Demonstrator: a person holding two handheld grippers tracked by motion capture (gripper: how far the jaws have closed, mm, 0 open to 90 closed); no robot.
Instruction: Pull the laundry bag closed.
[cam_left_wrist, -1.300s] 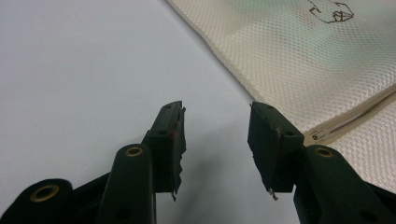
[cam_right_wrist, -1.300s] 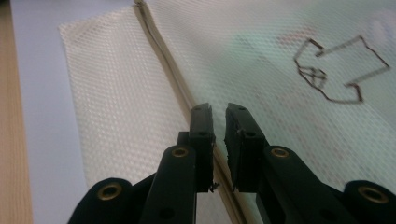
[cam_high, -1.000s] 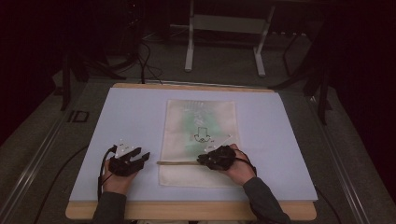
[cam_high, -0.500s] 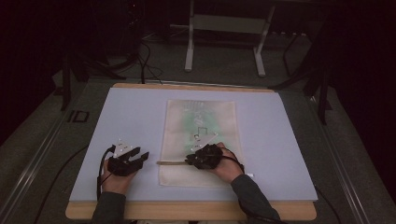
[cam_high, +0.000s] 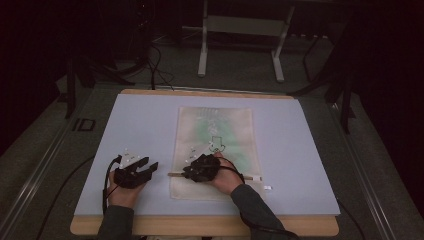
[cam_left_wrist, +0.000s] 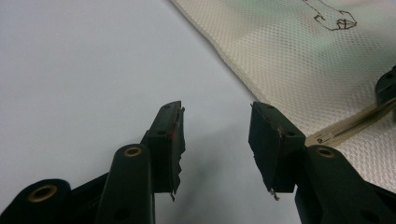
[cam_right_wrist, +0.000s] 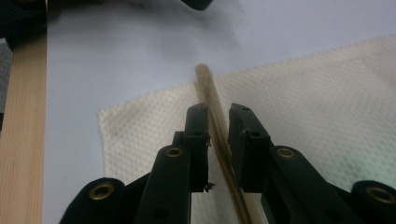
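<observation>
Our right gripper (cam_right_wrist: 217, 140) fingers have just been loosening around the wooden stick (cam_right_wrist: 211, 100) on the cloth (cam_high: 215, 130), while our left gripper (cam_left_wrist: 217, 140) fingers stand released.

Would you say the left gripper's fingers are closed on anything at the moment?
No, the left gripper has its fingers spread apart over the bare table, with nothing between them.

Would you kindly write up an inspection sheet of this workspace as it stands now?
Surface: pale blue table top with a wooden front edge.
Job's things: cream mesh cloth with green stain and a drawn outline, lying flat; thin wooden stick across its near part.
Clutter: small white scrap right of the cloth.
Grippers: left gripper open over bare table; right gripper jaws just been opening, stick between them, slightly apart.
Cables: black cable from the left gripper.
Surroundings: dark floor, grey metal stand behind.
</observation>
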